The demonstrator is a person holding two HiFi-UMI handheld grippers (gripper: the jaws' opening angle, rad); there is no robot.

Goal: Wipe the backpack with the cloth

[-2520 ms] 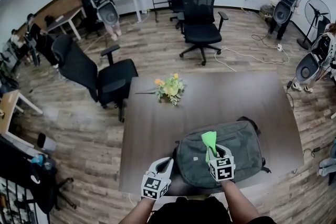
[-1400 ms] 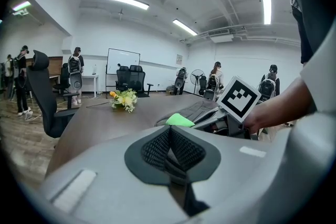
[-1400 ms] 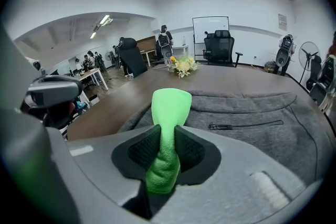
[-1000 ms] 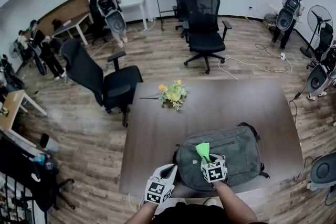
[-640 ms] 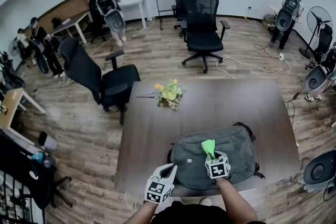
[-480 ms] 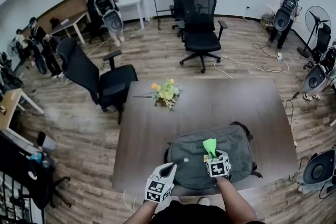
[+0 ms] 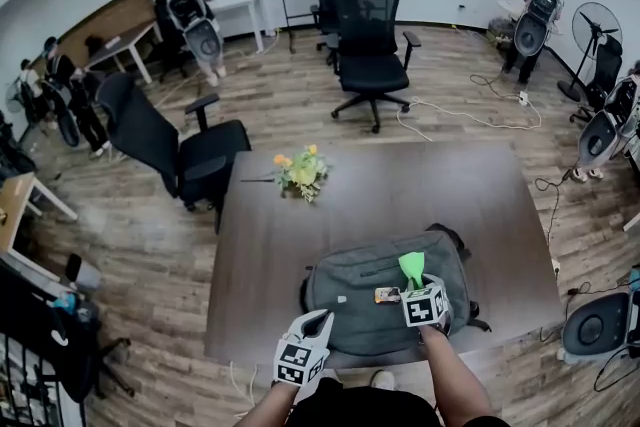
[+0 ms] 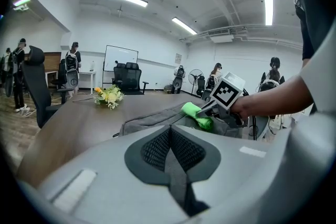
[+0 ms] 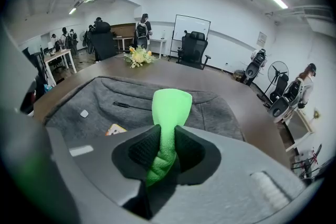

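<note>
The head camera is looking steeply down on the counter (image 7: 400,195). The camera on the left tongs (image 8: 169,136) is riding low beside the backpack (image 8: 152,119), facing up the counter; the one on the right tongs (image 9: 167,139) is sitting close over it — all three are sharing the flower bunch (image 9: 137,56).

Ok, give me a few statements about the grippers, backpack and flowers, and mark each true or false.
1. The right gripper is shut on the green cloth. True.
2. The left gripper grips a backpack strap. False: its jaws are together with nothing between them.
3. The backpack lies flat on the table. True.
4. The flowers lie on top of the backpack. False: they lie on the table, apart from the backpack, towards the far left corner.
</note>
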